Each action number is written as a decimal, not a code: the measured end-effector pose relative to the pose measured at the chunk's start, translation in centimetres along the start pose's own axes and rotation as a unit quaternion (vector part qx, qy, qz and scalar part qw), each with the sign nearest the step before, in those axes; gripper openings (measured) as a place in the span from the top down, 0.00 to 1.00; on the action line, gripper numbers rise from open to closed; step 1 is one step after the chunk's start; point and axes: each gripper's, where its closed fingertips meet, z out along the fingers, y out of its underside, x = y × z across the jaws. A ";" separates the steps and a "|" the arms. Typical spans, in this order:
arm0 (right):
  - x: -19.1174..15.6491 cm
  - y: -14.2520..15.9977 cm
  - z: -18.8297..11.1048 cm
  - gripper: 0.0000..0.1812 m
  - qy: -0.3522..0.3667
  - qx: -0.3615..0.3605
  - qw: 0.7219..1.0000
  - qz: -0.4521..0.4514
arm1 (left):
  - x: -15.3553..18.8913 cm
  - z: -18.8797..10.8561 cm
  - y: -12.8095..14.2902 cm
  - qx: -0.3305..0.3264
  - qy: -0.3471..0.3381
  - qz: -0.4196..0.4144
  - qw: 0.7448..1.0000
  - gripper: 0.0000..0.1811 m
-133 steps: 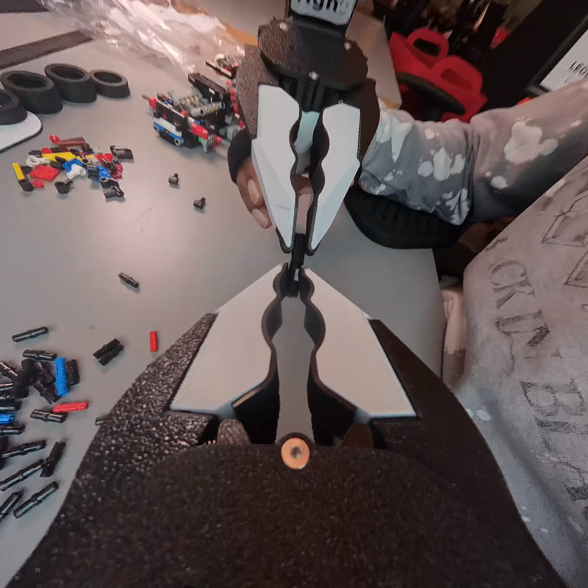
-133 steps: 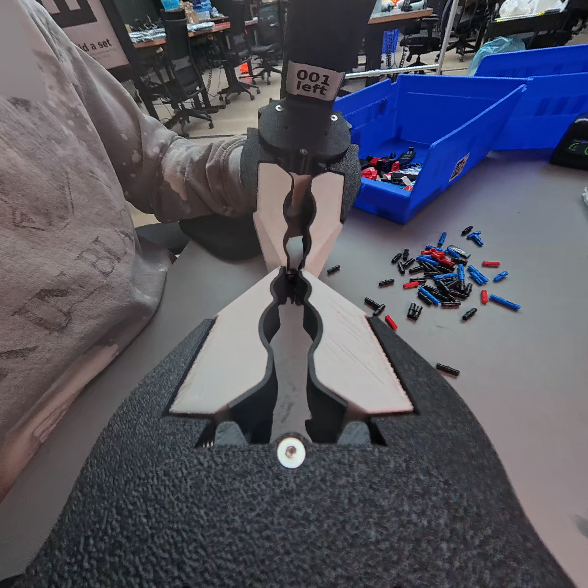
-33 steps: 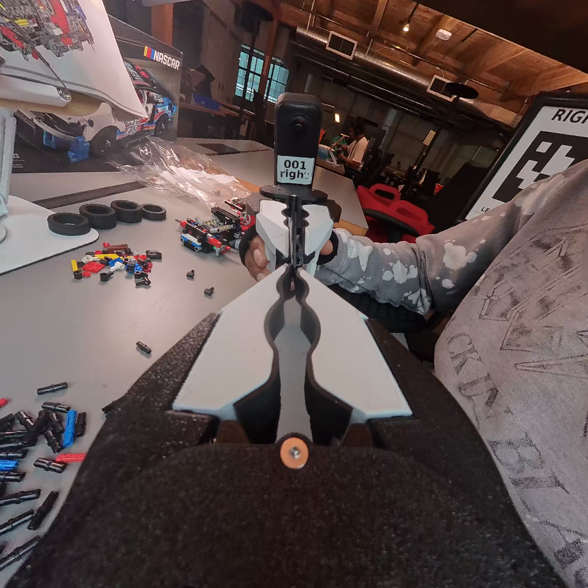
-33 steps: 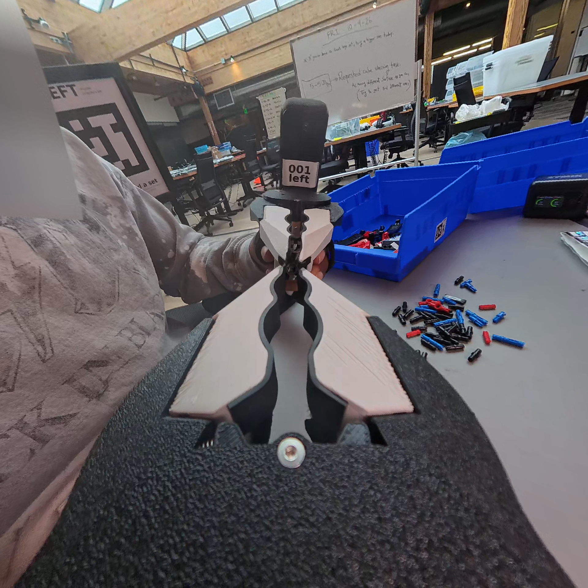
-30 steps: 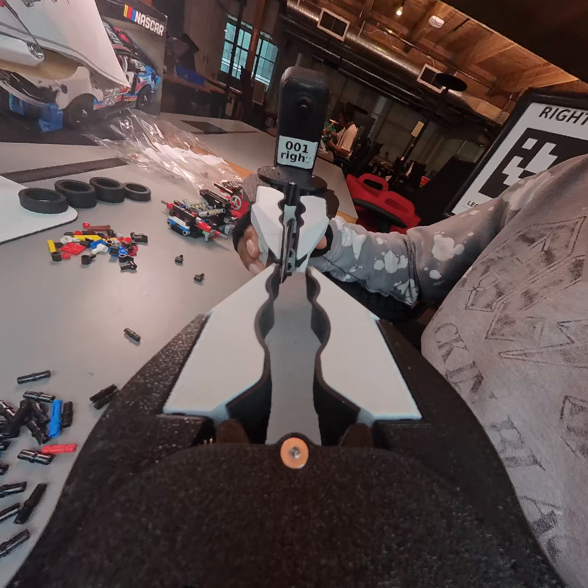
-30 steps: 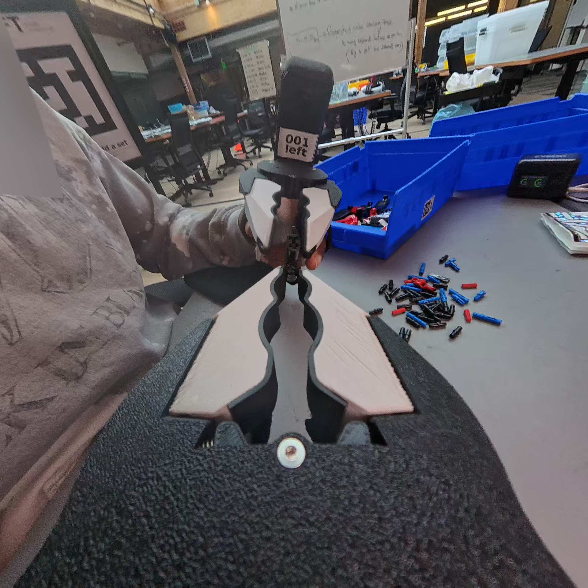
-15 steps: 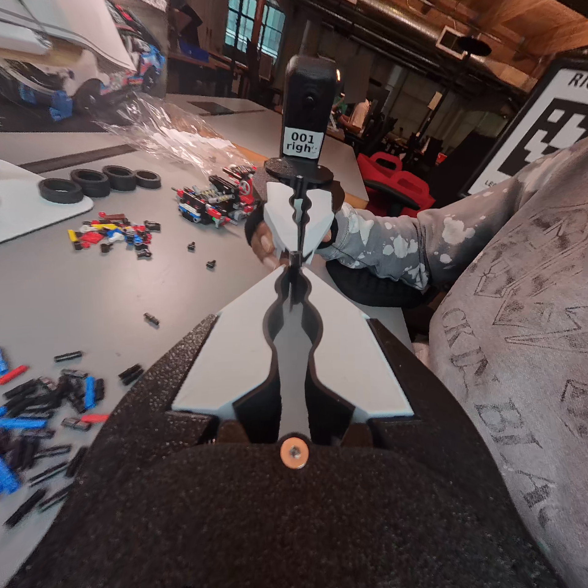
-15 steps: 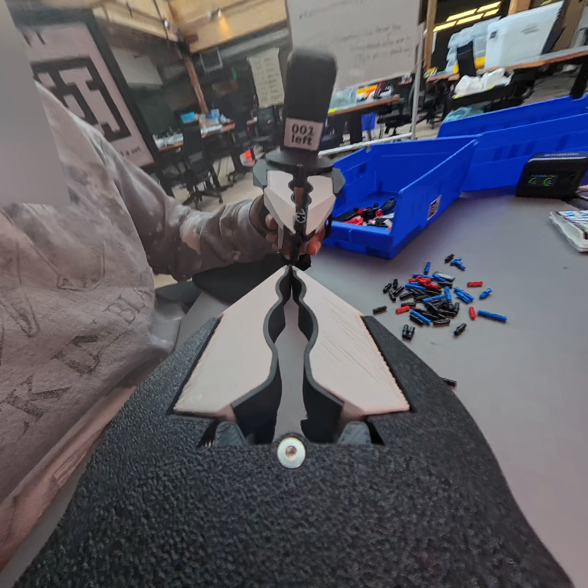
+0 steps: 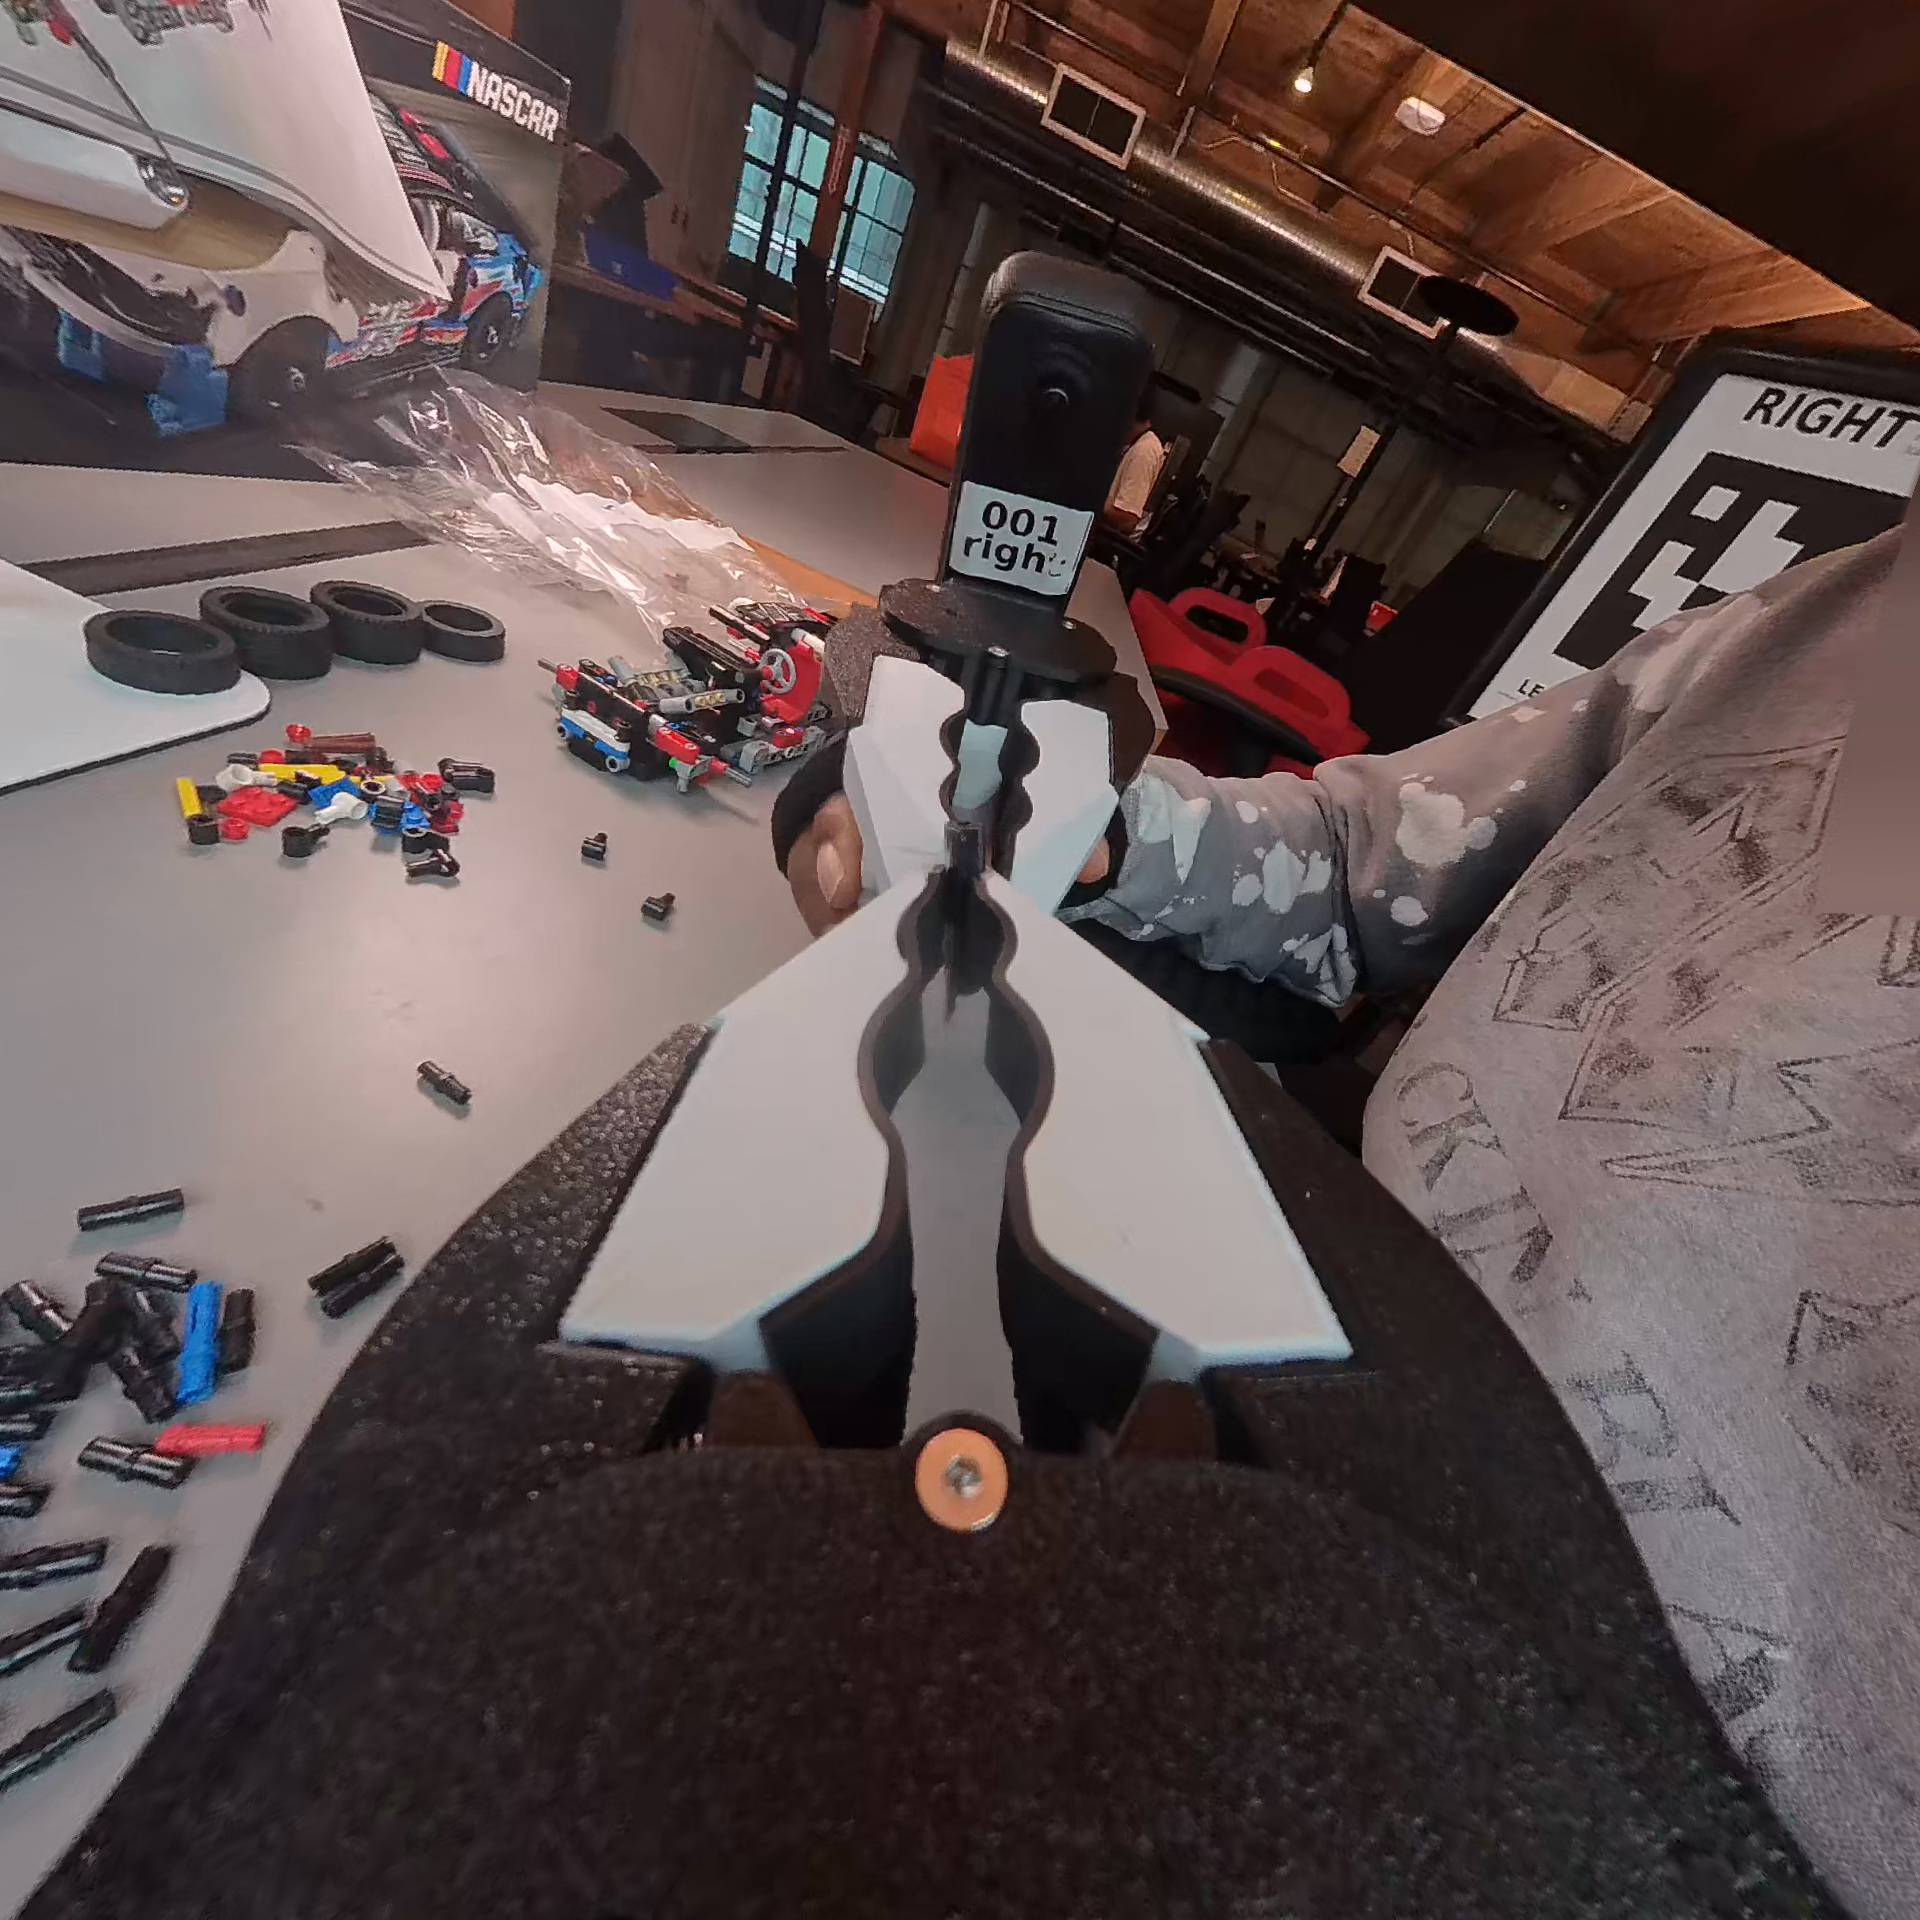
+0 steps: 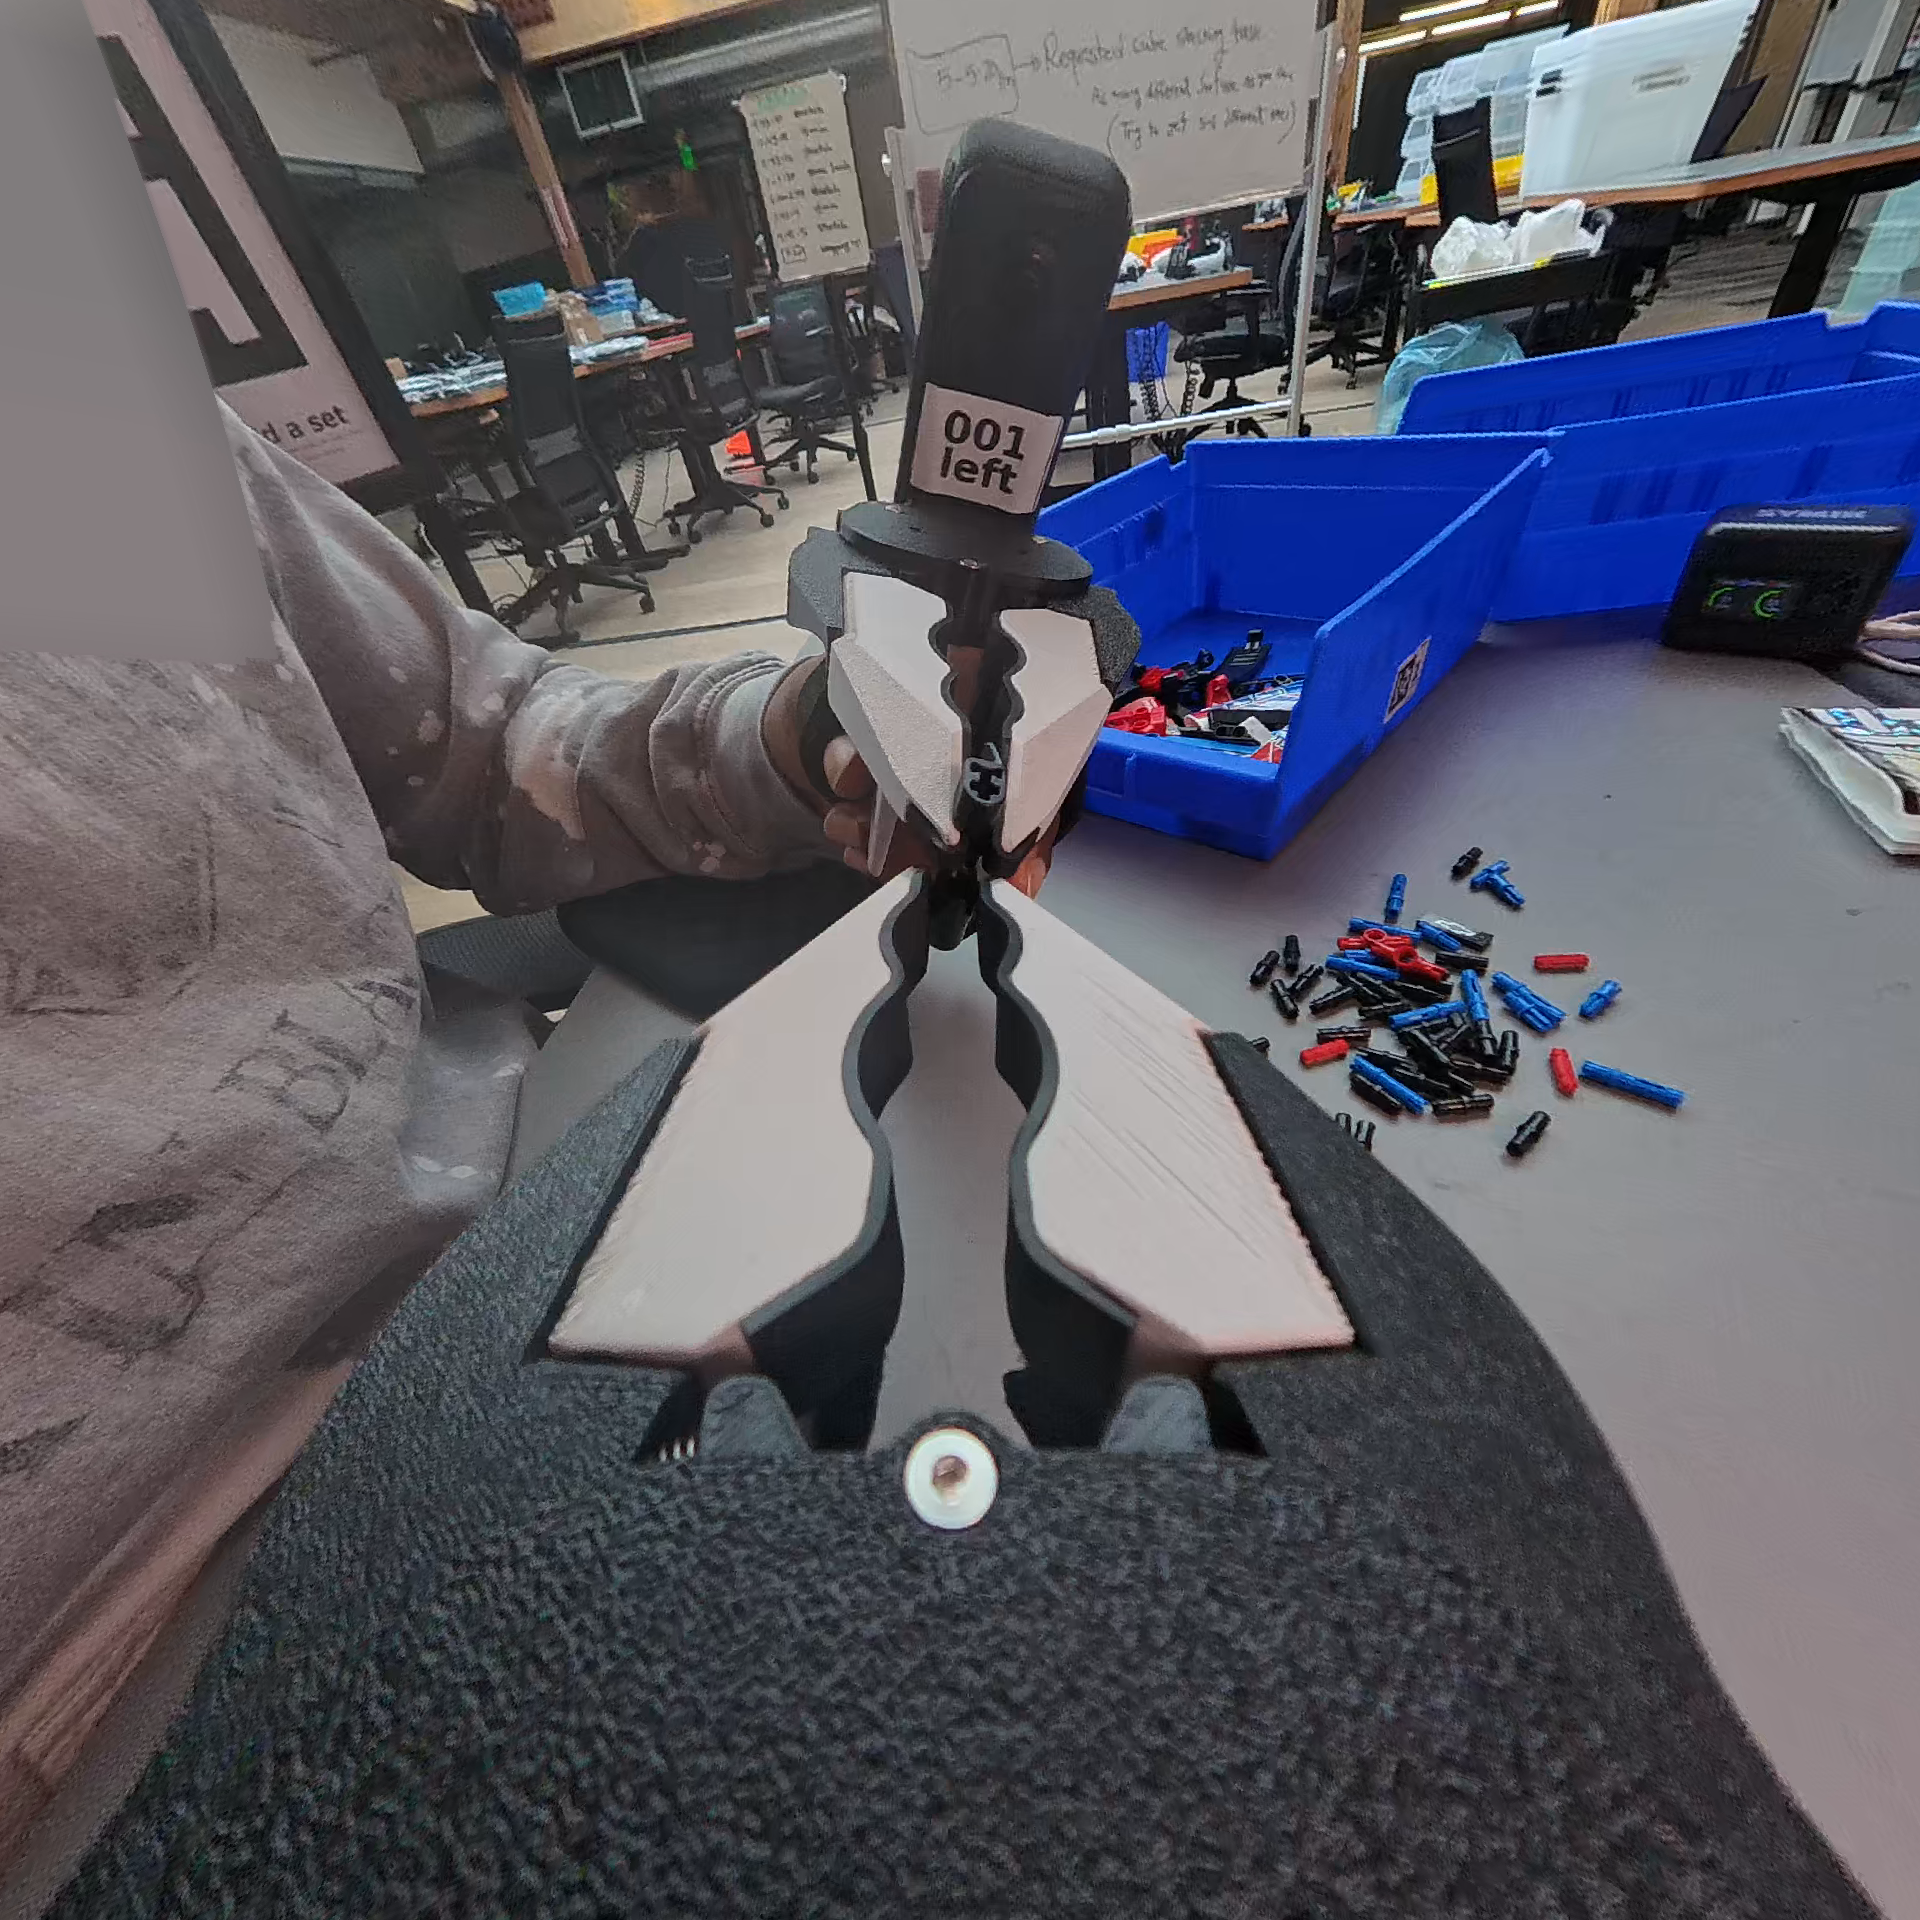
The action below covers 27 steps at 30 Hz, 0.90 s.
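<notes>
Your two grippers meet tip to tip above the near edge of the bench (image 9: 312, 997). Your left gripper (image 9: 958, 896) has its fingers pressed nearly together, pinching a small black piece (image 9: 954, 935) at the very tips; in the right wrist view that same gripper (image 10: 977, 831) shows a slim black connector part (image 10: 982, 774) clamped between its white fingers (image 10: 904, 707). Your right gripper (image 10: 951, 902) also has its fingers drawn close around a small black piece (image 10: 948, 914) — whether the two of you hold one joined part or two touching ones cannot be told. Seen from the left wrist view, the right gripper (image 9: 971, 847) points back at you, with a hand (image 9: 821, 862) wrapped behind it. Out on the bench, a scatter of black, blue and red pins (image 10: 1434, 1018) lies near the blue bin (image 10: 1351, 623), which sits toward the far edge. On the other side lie a half-built brick model (image 9: 691, 712), a heap of mixed coloured pieces (image 9: 322, 790) and four black tyres (image 9: 291, 634) in a row — all well apart from the grippers.
</notes>
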 end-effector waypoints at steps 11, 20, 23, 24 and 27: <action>-0.7 0.4 -2.0 0.97 -0.052 0.000 0.999 0.010 | 0.6 0.2 1.4 -0.064 -0.005 0.031 0.997 1.00; -0.8 0.8 -2.6 0.97 -0.059 -0.011 0.998 0.006 | 0.4 0.7 1.8 -0.077 -0.014 0.035 0.996 1.00; -0.8 0.9 -2.8 0.97 -0.068 -0.012 0.998 0.013 | 0.4 0.8 2.1 -0.090 -0.021 0.048 0.995 1.00; -0.8 1.0 -2.8 0.97 -0.068 -0.015 0.997 0.014 | 0.4 0.9 2.2 -0.094 -0.023 0.051 0.994 1.00; -0.7 0.8 -3.3 0.97 -0.071 -0.009 0.997 0.017 | 0.1 0.7 2.5 -0.105 -0.036 0.063 0.992 1.00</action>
